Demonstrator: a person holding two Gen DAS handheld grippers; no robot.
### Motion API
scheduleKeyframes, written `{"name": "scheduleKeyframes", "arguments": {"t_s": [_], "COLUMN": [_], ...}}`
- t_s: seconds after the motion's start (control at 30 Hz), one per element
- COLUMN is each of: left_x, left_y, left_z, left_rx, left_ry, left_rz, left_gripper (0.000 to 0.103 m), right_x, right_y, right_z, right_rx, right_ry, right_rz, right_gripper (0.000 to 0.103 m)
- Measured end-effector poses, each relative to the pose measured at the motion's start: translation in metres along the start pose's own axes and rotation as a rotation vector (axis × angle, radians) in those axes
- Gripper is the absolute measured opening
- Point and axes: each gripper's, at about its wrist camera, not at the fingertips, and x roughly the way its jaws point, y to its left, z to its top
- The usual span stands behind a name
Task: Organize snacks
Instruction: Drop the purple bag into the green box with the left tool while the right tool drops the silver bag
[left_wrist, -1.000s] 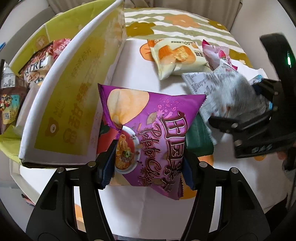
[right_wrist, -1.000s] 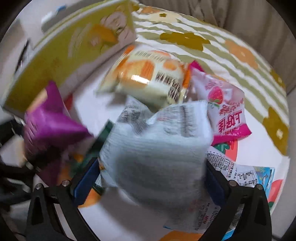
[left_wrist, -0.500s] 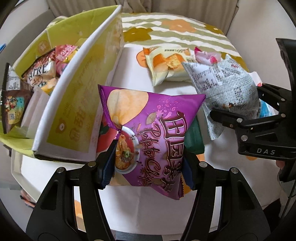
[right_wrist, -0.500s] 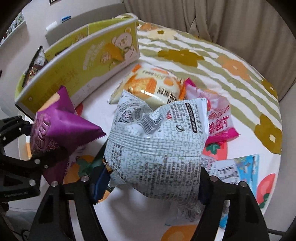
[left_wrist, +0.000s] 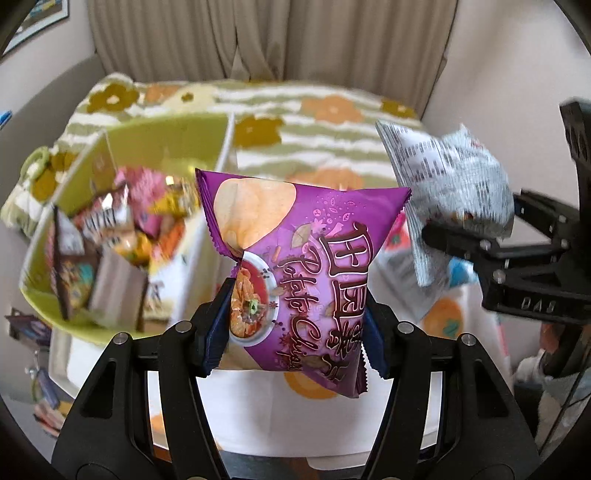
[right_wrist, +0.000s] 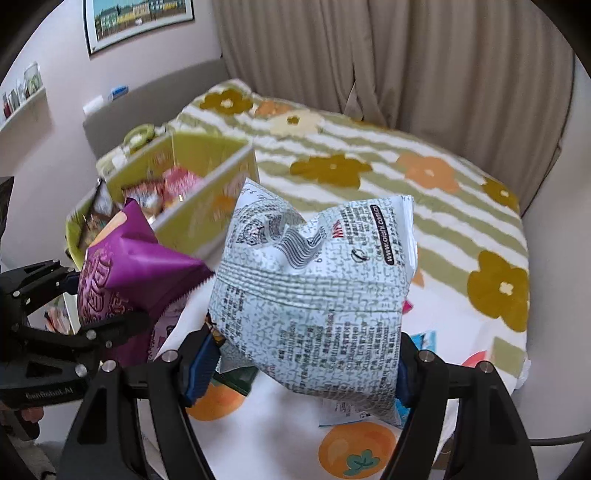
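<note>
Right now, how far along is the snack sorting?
Partly done. The green box already holds several packets. In hand: the left gripper grips the purple chips and the right gripper grips the white bag, both lifted near the box. Left: dropping both in, plus a few packets still partly visible on the cloth beneath the white bag.

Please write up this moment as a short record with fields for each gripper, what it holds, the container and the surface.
left gripper: shut on purple chip bag, held in the air
right gripper: shut on white printed snack bag, also lifted
container: yellow-green box, open, already holding several snack packets
surface: cloth with orange fruit print
background: floral striped blanket, beige curtain
</note>
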Motion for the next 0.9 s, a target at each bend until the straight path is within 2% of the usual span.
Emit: {"name": "scheduleKeyframes", "arguments": {"t_s": [0.23, 0.43, 0.57, 0.7, 0.83, 0.9], "left_x": [-0.028, -0.023, -0.005, 0.03, 0.065, 0.082], "left_y": [0.048, 0.119, 0.167, 0.212, 0.241, 0.254], "left_z": [0.051, 0.094, 0.123, 0.149, 0.163, 0.168], "left_rx": [0.029, 0.036, 0.051, 0.061, 0.059, 0.054], "left_ry": [-0.071, -0.07, -0.057, -0.01, 0.047, 0.068], "left_rz": [-0.012, -0.012, -0.004, -0.021, -0.048, -0.063], "left_gripper": [0.057, 0.057, 0.057, 0.057, 0.058, 0.065], "right_x": [-0.023, -0.005, 0.023, 0.056, 0.084, 0.096], "right_y": [0.038, 0.079, 0.105, 0.129, 0.142, 0.146], "right_z": [0.044, 0.088, 0.121, 0.15, 0.166, 0.171], "right_rx": [0.015, 0.059, 0.108, 0.134, 0.184, 0.211], "right_ry": [-0.063, -0.087, -0.093, -0.077, -0.045, -0.028], "right_rz": [-0.022, -0.017, -0.002, -0.009, -0.025, -0.04], "right_gripper": [0.071, 0.071, 0.071, 0.071, 0.071, 0.071]}}
